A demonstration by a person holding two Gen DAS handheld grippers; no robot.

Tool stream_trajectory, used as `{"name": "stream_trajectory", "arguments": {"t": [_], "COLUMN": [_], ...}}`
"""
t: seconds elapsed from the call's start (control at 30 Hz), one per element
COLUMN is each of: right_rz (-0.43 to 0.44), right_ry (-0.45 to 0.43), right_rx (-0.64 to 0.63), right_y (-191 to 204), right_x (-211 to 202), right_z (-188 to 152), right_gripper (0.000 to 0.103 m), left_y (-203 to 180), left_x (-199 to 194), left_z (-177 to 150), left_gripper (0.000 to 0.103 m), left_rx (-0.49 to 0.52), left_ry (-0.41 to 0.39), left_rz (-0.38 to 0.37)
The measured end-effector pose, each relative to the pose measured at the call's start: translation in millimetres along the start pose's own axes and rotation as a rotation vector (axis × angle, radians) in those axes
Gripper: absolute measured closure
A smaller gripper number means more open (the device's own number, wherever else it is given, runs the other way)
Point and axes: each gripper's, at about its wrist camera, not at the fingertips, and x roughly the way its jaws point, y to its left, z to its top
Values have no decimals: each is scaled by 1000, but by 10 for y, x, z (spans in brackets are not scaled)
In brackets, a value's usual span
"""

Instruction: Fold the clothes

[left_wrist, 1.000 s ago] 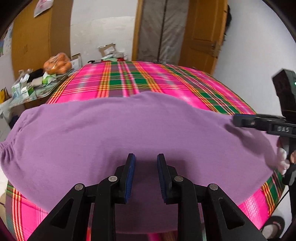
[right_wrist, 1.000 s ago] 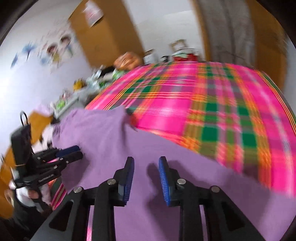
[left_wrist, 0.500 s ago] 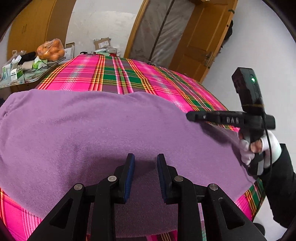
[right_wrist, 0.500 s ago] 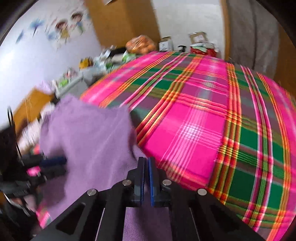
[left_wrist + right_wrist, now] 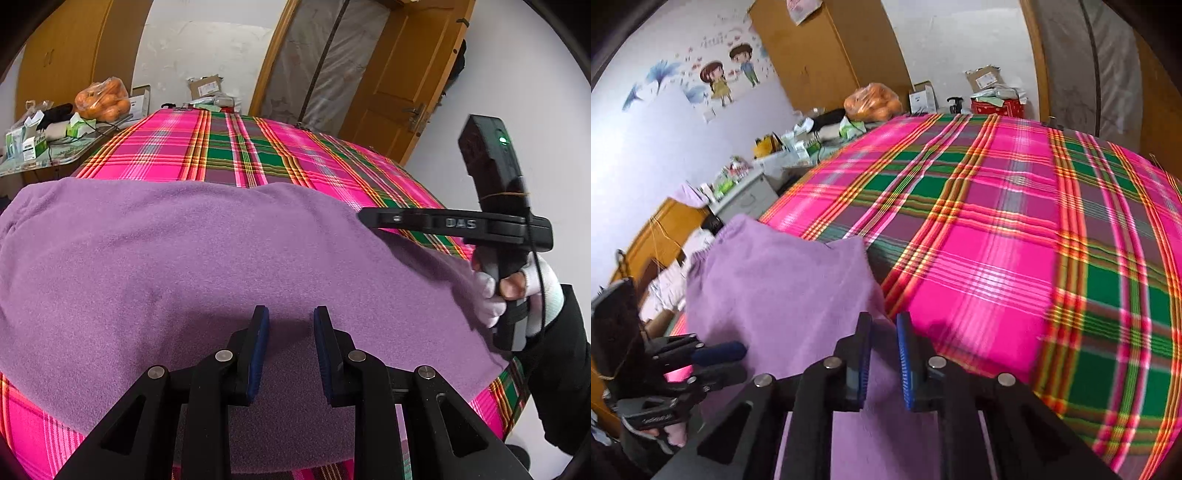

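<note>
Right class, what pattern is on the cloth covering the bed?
Pink, green and yellow plaid on the bedcover, clearest in the right wrist view.

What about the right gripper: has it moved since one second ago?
Yes. In the left wrist view the right gripper has come inward from the right edge of the plaid bed cover, over the purple garment.

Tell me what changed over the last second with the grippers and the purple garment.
The right gripper shut half a second ago and has now reopened partway; whether it ever held cloth is unclear. It swung from over the purple garment toward its right edge by the plaid sheet. The left gripper stayed open over the garment, which stayed flat.
</note>
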Motion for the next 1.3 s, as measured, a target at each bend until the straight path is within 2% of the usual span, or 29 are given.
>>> {"name": "stream_trajectory", "arguments": {"t": [0.03, 0.13, 0.23, 0.33, 0.4, 0.47, 0.6, 0.67, 0.73, 0.77, 0.8, 0.87, 0.97, 1.0, 1.03, 1.13, 1.23, 1.3], "right_rz": [18, 56, 8, 37, -3, -50, 60, 110, 93, 82, 89, 138, 197, 216, 231, 259, 248, 245], "right_ry": [-13, -38, 26, 5, -9, -37, -100, -67, -21, -4, -9, -34, -45, -49, -54, -64, -101, -132], "right_rx": [2, 12, 55, 225, 299, 296, 233, 208, 209, 227, 258, 313, 346, 352, 356, 359, 372, 376], "right_y": [35, 112, 25, -293, -404, -332, 26, 193, 208, 168, 104, -7, -71, -95, -125, -185, -214, -247], "right_x": [-8, -15, 75, 113, 100, 26, -25, 153, 400, 500, 546, 548, 549, 554, 561, 535, 408, 298], "right_z": [6, 10, -59, -50, -43, -24, 110, 172, 211, 207, 178, 147, 122, 116, 110, 81, 6, -34], "right_gripper": [96, 96, 98, 103, 103, 99, 99, 97, 97, 97, 102, 103, 101, 97, 92, 90, 88, 85], "left_y": [0, 4, 6, 2, 5, 17, 25, 52, 101, 143, 188, 351, 739, 876, 1018, 1360, 1470, 1378], "left_x": [-1, 0, -8, -11, -13, -19, -48, -106, -152, -182, -214, -295, -431, -472, -512, -607, -667, -601], "left_z": [2, 7, 1, -9, -16, -19, -27, -34, -26, -26, -26, -12, 28, 31, 25, 7, 14, 109], "left_gripper": [78, 78, 78, 78, 78, 78, 78, 78, 76, 76, 76, 76, 76, 76, 76, 76, 76, 76], "left_rx": [0, -2, -5, -8, -7, -9, -12, -29, -42, -37, -31, -34, -101, -133, -171, -277, -305, -266], "left_ry": [0, -1, -6, -10, -11, -12, -23, -53, -65, -67, -71, -86, -102, -101, -102, -102, -112, -102], "left_rz": [0, -1, -3, -1, -3, -7, -5, 6, 19, 49, 85, 175, 286, 314, 331, 340, 378, 402]}}
